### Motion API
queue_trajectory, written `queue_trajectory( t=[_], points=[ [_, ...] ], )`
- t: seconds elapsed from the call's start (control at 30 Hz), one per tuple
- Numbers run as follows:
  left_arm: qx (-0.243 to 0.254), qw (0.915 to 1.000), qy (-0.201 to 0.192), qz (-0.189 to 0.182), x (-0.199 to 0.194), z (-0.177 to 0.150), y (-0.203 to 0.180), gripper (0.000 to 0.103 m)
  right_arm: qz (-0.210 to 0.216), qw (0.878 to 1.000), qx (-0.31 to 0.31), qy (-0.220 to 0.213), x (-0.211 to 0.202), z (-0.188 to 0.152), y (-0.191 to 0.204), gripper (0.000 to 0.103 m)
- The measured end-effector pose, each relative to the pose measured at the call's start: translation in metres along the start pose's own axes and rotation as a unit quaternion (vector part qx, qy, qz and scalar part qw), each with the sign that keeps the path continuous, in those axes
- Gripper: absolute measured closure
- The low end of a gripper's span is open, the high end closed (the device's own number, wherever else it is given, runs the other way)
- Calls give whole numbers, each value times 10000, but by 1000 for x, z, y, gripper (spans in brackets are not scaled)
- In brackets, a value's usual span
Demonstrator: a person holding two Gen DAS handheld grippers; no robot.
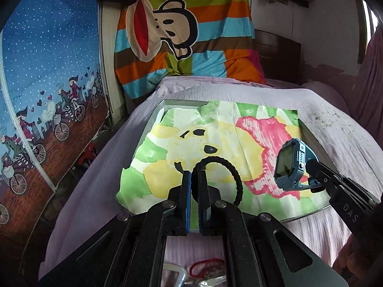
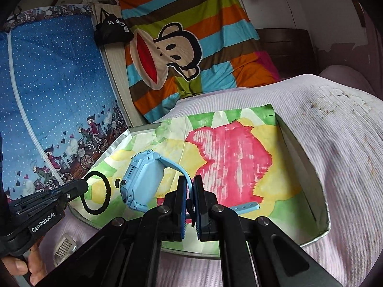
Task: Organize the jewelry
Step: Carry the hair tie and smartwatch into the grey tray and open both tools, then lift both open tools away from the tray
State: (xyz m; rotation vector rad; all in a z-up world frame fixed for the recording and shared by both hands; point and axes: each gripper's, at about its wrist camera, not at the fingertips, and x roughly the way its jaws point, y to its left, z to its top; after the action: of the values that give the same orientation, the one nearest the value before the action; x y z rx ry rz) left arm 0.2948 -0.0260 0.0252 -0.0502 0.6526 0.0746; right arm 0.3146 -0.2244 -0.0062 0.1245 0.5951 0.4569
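L gripper [image 1: 194, 174] is pinched narrow on a black braided loop [image 1: 229, 172], a bracelet or hair tie, can't tell which; the loop sticks out to the R of the fingers and hangs over the near-left part of the tray [image 1: 165, 102]. From the R wrist view the same loop [image 2: 105, 191] sits just above the tray's [image 2: 304, 153] near-left edge, held by the L gripper [image 2: 82, 187] coming in from the left. R gripper [image 2: 190, 184] is clamped on the strap of a light blue kids' smartwatch [image 2: 141, 181]; watch body tips up off the tray, screen side facing left, and the free strap end [image 2: 246, 207] lies on the painted paper nr the near edge. In the L wrist view the watch [image 1: 290, 165] is at the tray's right side w/ the R gripper [image 1: 311, 167] behind it. Tray is lined w/ a watercolor sheet [image 1: 215, 131] in green, yellow & pink, and rests on a pale pink ribbed bedcover [image 2: 335, 119]. A red bead string [image 1: 205, 266] lies on the cover below the L gripper, outside the tray's near edge.
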Motion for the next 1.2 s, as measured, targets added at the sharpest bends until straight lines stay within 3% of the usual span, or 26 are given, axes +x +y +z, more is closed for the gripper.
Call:
queue_trajectory(
  t=[0.2, 0.4, 0.7, 0.77, 0.87, 1.0, 1.03, 1.07, 1.2],
  points=[
    [-226, 9994, 207, 164, 22, -9, 17, 100, 1, 9990, -235, 390, 21, -16, 9, 97],
    [-523, 9973, 514, 12, 31, -18, 24, 100, 62, 9986, -195, 495, 22, -19, 8, 96],
    [-457, 9981, 410, -68, 19, -23, 27, 99, 111, 9992, -79, 376, 13, -16, 5, 88],
    [-530, 9981, 289, -98, 12, -24, 30, 89, 92, 9996, -75, 247, 5, -15, 5, 80],
    [-589, 9981, -43, -173, -5, -26, 33, 59, 17, 9999, -140, 15, -10, -13, 8, 67],
    [-601, 9973, -365, -207, -28, -27, 34, 54, -61, 9992, -224, -334, -35, -13, 12, 47],
    [-615, 9970, -418, -200, -33, -28, 35, 53, -75, 9988, -250, -414, -41, -14, 13, 37],
    [-619, 9967, -483, -198, -39, -29, 35, 46, -87, 9983, -285, -500, -48, -15, 14, 29],
    [-666, 9938, -848, -273, -65, -34, 37, 24, -147, 9962, -425, -746, -71, -23, 20, 14]
  ],
)
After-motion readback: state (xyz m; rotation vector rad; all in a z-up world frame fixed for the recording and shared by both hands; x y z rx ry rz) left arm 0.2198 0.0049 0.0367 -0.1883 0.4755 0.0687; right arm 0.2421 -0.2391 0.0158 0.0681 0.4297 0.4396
